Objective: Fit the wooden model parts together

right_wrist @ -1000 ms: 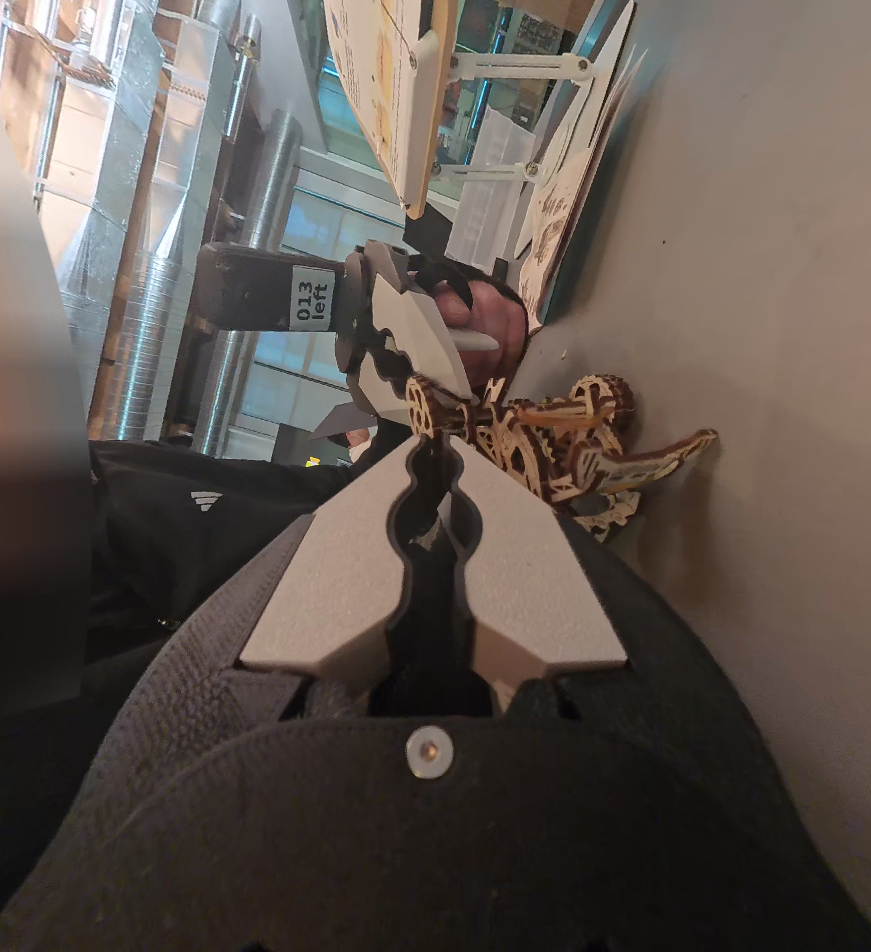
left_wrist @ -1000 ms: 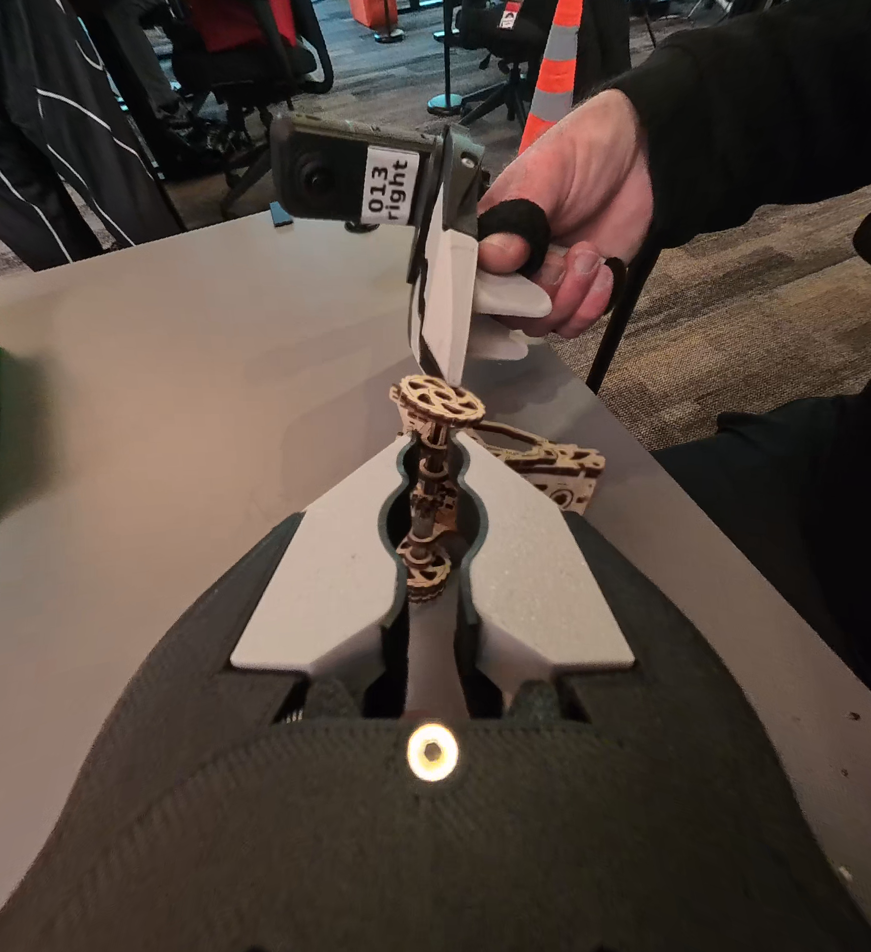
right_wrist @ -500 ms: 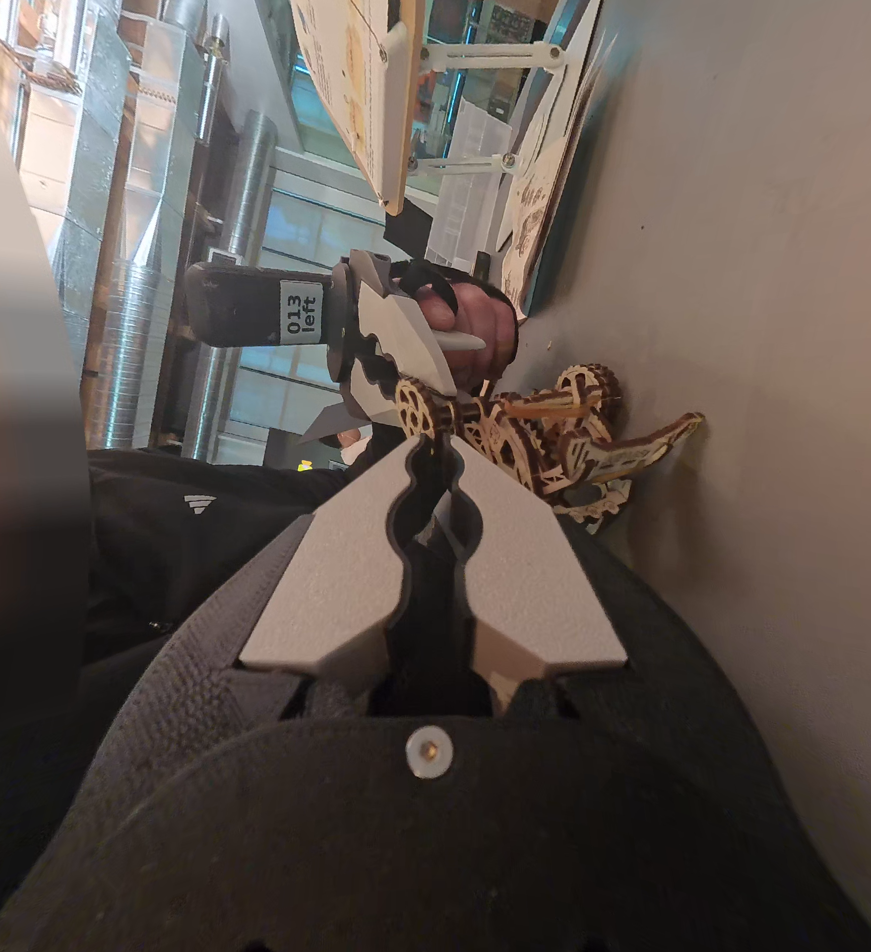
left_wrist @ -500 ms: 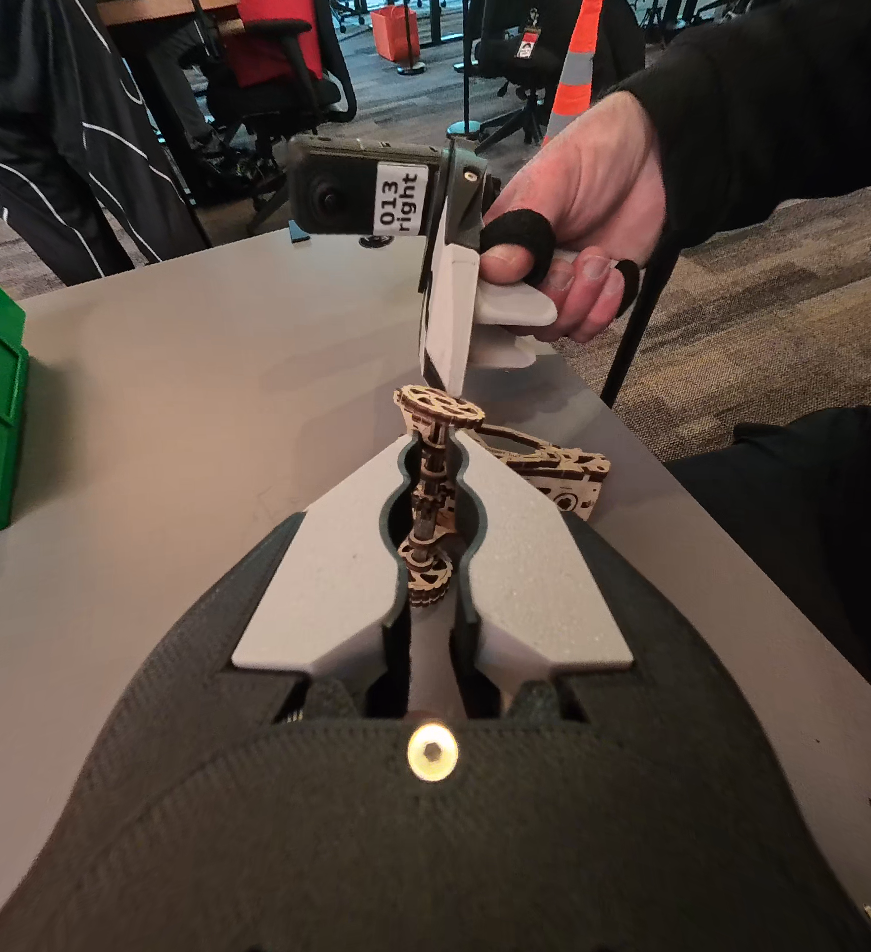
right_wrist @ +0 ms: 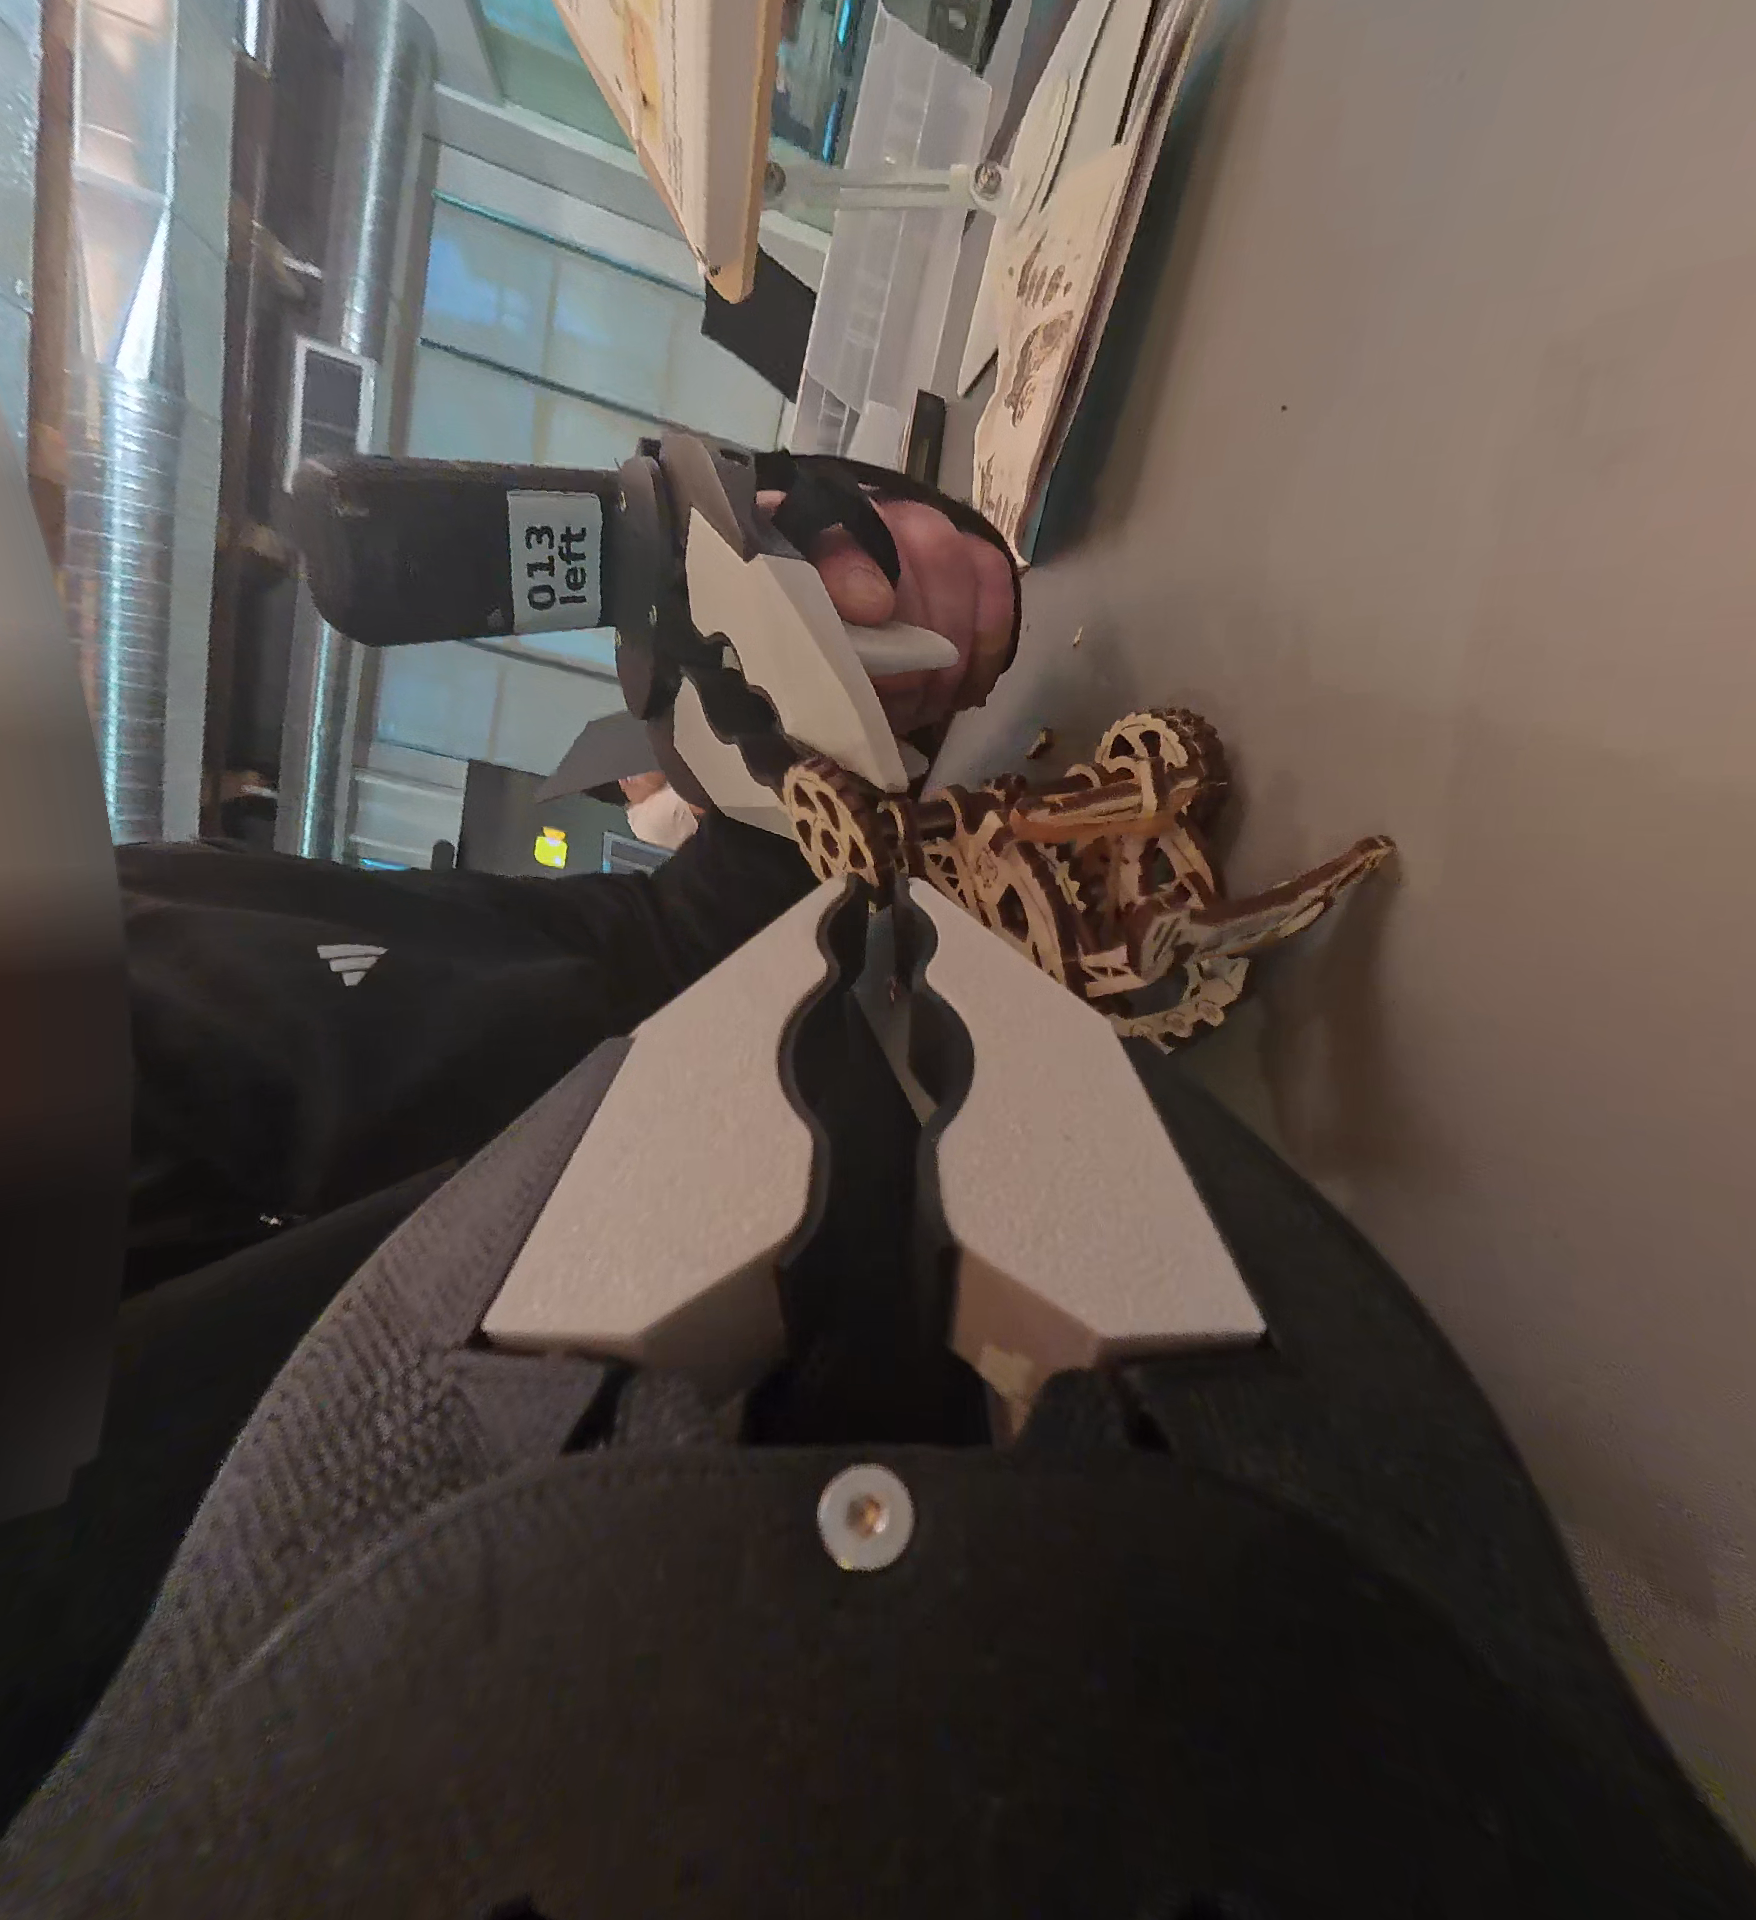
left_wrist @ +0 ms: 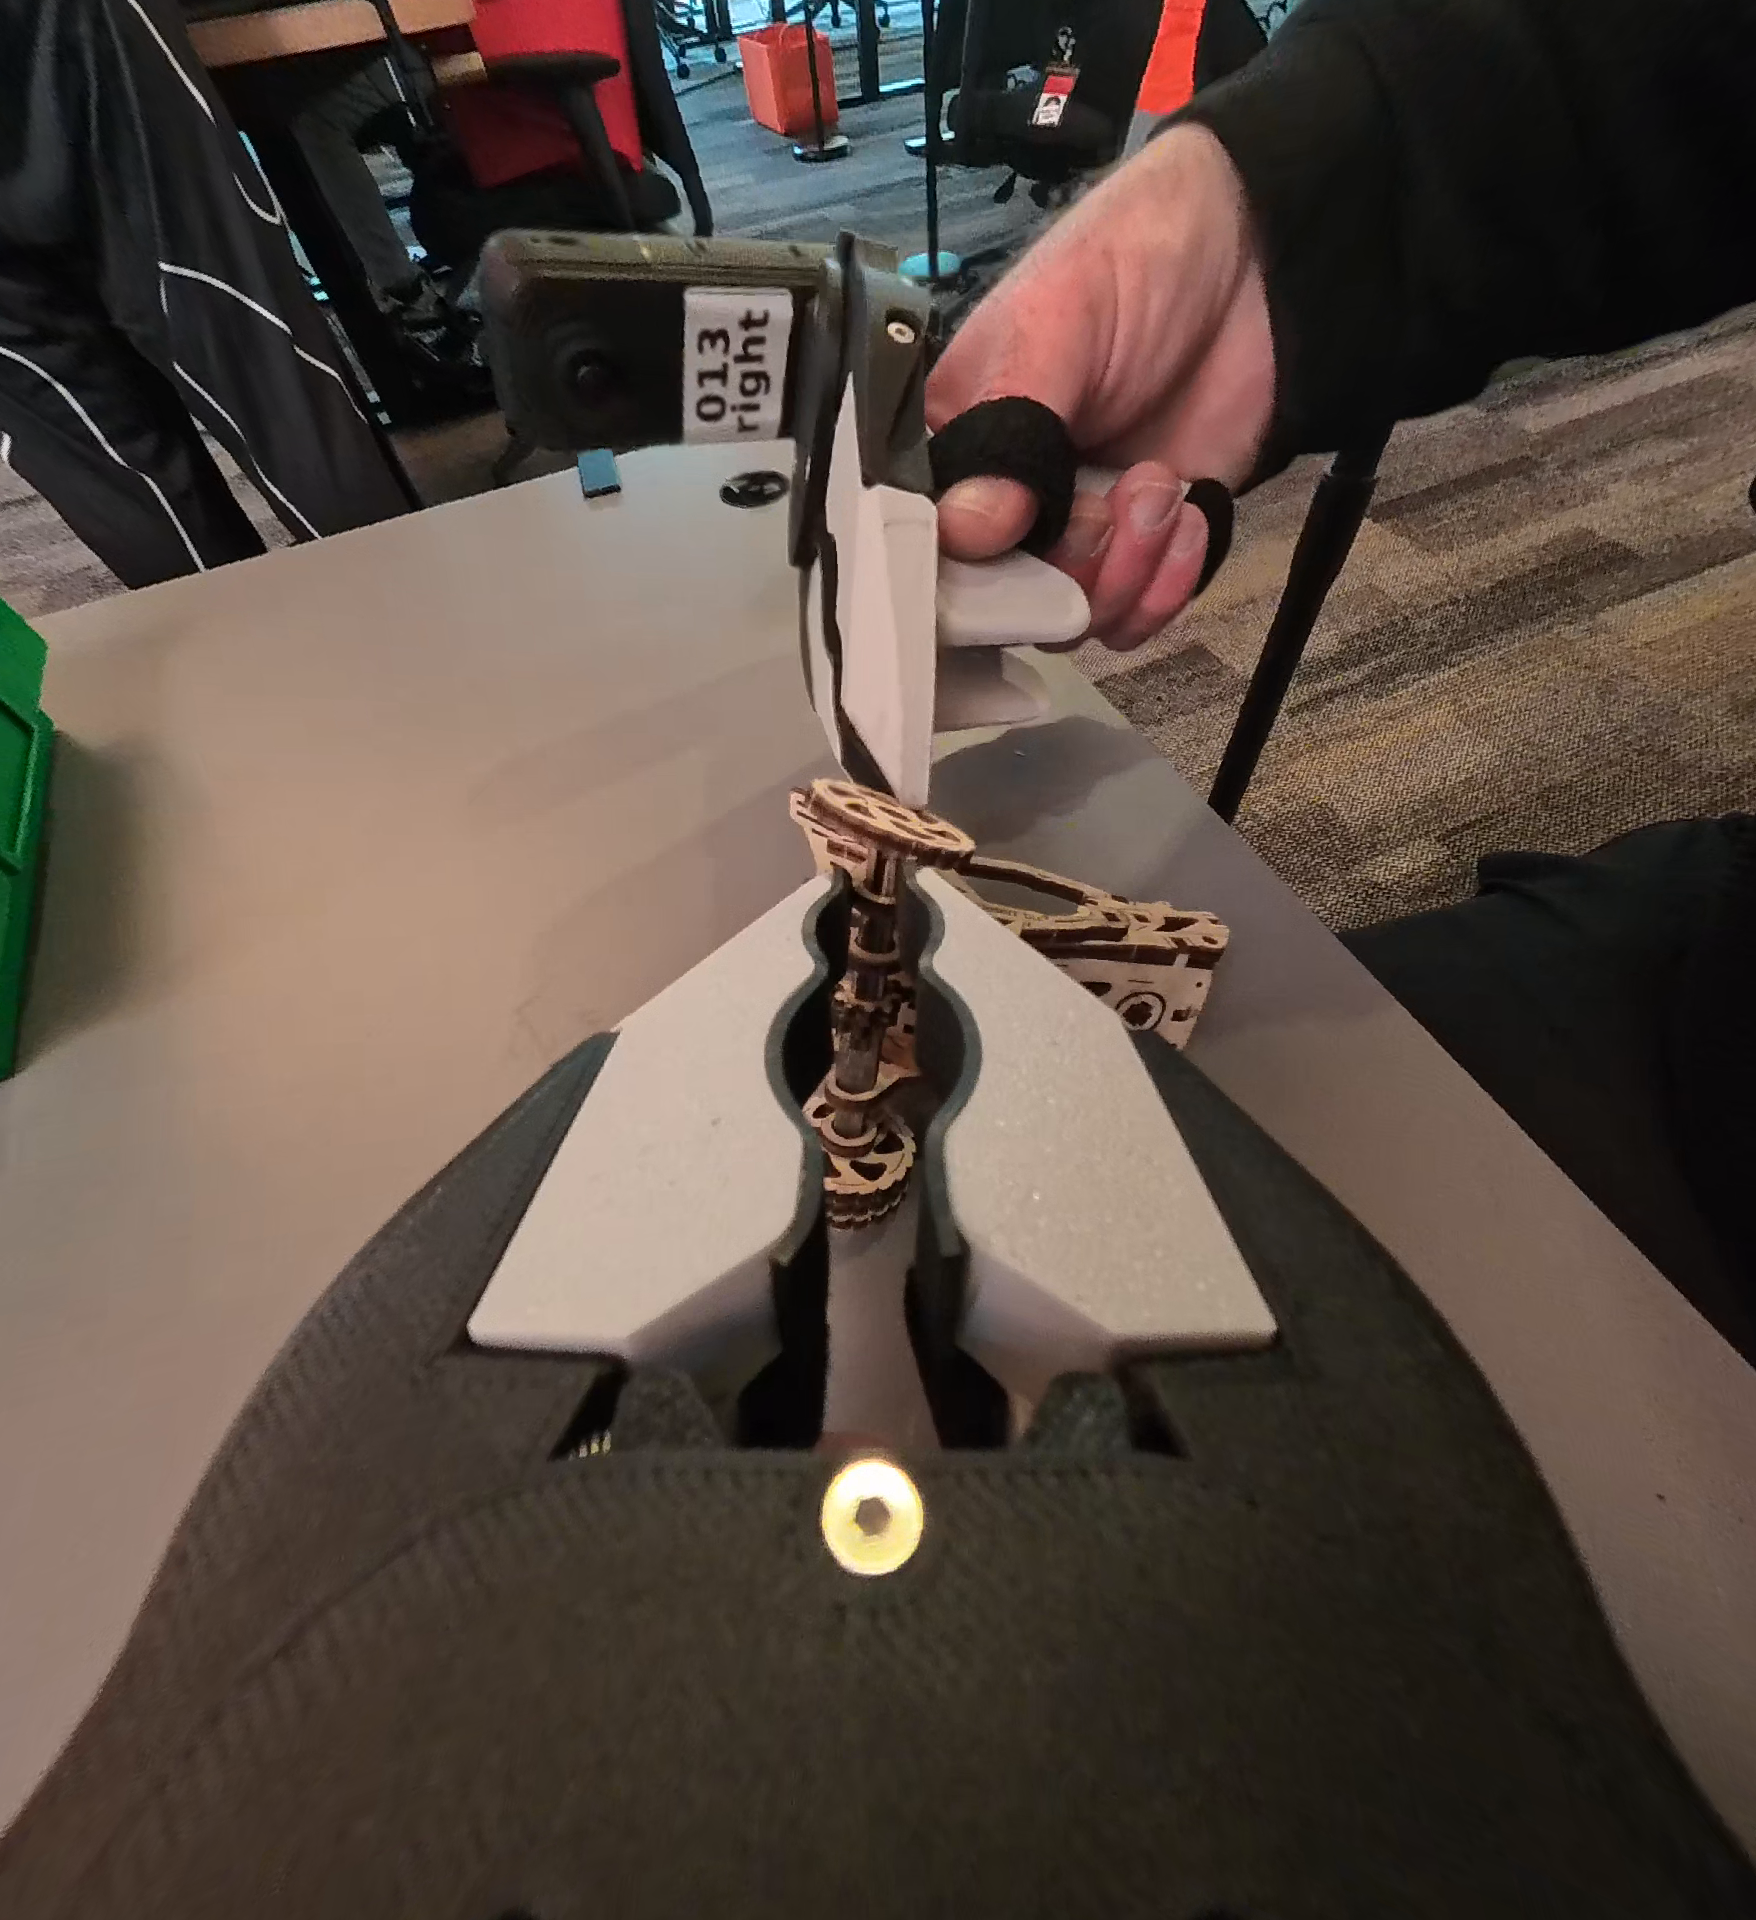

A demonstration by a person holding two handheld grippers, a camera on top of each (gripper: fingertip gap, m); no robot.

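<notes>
Gripping wooden model (left_wrist: 869,997) between both grippers' fingers (left_wrist: 718,1132)

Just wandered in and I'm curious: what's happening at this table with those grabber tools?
A person is building a wooden model on a grey table, holding a two-finger tool in each hand. The left gripper is closed on the model's geared axle, steadying it. The right gripper comes in from above, its tips at the top gearwheel, with a thin part between them.

White label (left_wrist: 734,374) on right camera (left_wrist: 583,353); label (right_wrist: 554,561) on left camera (right_wrist: 406,561).
</notes>
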